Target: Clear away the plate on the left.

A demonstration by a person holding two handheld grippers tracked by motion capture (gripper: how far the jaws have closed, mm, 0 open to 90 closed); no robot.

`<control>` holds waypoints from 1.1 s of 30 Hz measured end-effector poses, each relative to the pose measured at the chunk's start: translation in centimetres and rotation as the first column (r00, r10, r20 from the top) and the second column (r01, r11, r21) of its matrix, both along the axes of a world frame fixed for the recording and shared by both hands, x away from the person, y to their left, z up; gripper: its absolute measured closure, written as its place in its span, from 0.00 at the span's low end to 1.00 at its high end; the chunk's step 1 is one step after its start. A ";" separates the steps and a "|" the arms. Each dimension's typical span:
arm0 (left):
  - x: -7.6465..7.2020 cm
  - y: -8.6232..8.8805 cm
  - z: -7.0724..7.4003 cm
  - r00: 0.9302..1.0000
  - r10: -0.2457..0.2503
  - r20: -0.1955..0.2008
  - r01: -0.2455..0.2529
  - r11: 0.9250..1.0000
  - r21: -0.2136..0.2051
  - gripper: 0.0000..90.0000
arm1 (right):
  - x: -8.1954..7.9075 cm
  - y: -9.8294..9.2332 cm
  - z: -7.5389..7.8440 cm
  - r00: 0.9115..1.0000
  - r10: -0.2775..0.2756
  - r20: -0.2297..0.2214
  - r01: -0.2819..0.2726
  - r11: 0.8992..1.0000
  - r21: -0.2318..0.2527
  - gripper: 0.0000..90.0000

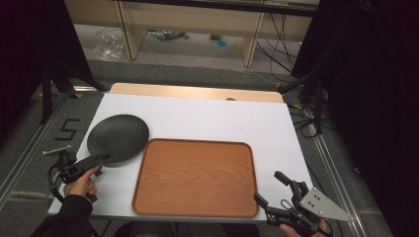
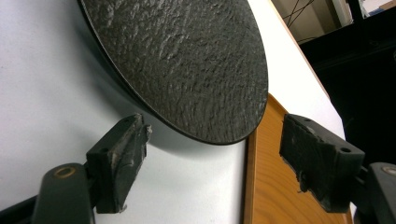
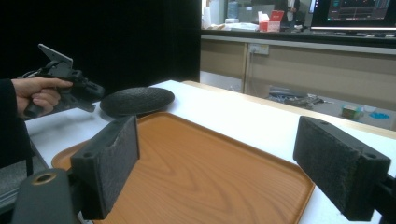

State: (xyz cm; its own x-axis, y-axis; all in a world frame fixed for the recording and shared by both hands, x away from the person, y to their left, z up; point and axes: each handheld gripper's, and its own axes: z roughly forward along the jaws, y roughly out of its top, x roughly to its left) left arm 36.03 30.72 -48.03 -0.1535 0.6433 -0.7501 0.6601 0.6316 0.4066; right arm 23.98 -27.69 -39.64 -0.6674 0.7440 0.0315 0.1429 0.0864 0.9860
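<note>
Left fingers (image 2: 119, 154) flanking black plate (image 2: 187, 60) edge

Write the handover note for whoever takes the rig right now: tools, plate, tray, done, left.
Left tool: open, at the near rim of the black plate, jaws on either side of its edge, pads not yet pressing.
Right tool: open, holding nothing, by the near right corner of the wooden tray.
Plate: on the white tabletop, just left of the tray, its rim close to the tray's far left corner.
Tray: nothing on it.
Done: left tool lined up on the plate.
Left: probably grip the plate and move it onto the tray.
</note>
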 end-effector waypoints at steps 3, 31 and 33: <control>0.3 0.0 -0.3 1.000 0.005 -0.002 -0.005 1.000 -0.007 0.25 | 0.0 -0.1 0.0 1.000 -0.010 -0.001 0.010 1.000 -0.014 0.17; 2.5 0.2 -2.3 0.996 0.082 -0.039 -0.086 0.988 -0.130 0.38 | 0.0 0.0 0.0 1.000 -0.004 0.008 0.004 1.000 -0.002 0.17; 2.5 0.3 -2.5 0.995 0.091 -0.036 -0.096 0.983 -0.154 0.38 | 0.0 0.0 0.0 1.000 -0.001 0.008 0.001 1.000 -0.002 0.17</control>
State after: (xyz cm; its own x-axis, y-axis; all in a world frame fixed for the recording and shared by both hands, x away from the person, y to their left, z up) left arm 38.51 31.07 -50.54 -0.2305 0.5011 -0.8341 0.6053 0.7450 0.2802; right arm 24.02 -27.69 -39.65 -0.6666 0.7450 0.0247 0.1348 0.0879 0.9870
